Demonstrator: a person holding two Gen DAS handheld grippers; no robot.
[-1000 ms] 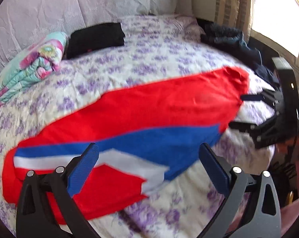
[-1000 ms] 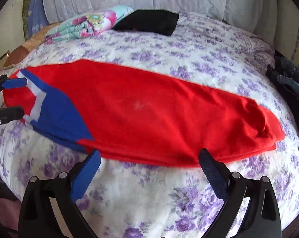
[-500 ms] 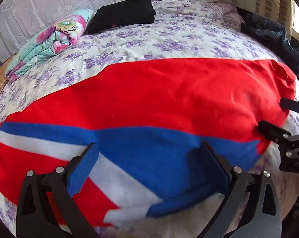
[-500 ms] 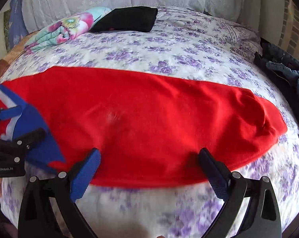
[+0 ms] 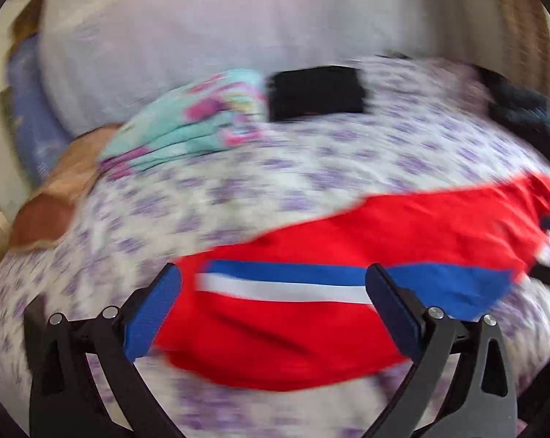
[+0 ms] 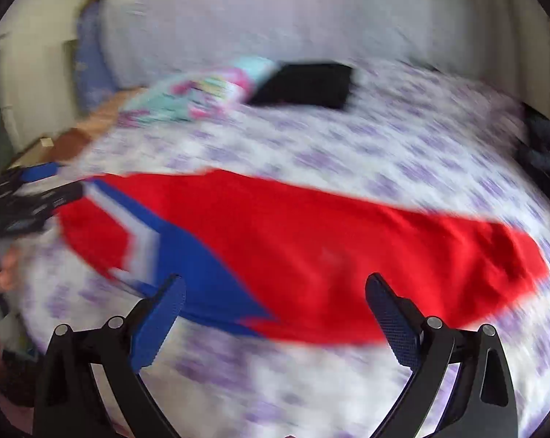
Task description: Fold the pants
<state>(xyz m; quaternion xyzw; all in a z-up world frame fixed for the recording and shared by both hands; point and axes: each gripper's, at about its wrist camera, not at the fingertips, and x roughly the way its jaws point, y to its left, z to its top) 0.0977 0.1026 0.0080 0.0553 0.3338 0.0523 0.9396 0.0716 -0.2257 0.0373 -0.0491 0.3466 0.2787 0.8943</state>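
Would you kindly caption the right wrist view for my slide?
Open right hand-held gripper above red pants with blue-and-white panel on purple floral bedsheet.

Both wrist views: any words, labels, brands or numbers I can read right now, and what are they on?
None can be read.
Left gripper, seen in the right wrist view: faint pale marks on its black body, too blurred to read.
Red pants: blue and white stripes only, no print.
Bedsheet: flower pattern, no text.

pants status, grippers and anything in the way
Left gripper open, empty. Right gripper open, empty. Red pants flat along the bed, not gripped. Folded black garment and floral bundle at far side, apart from pants.
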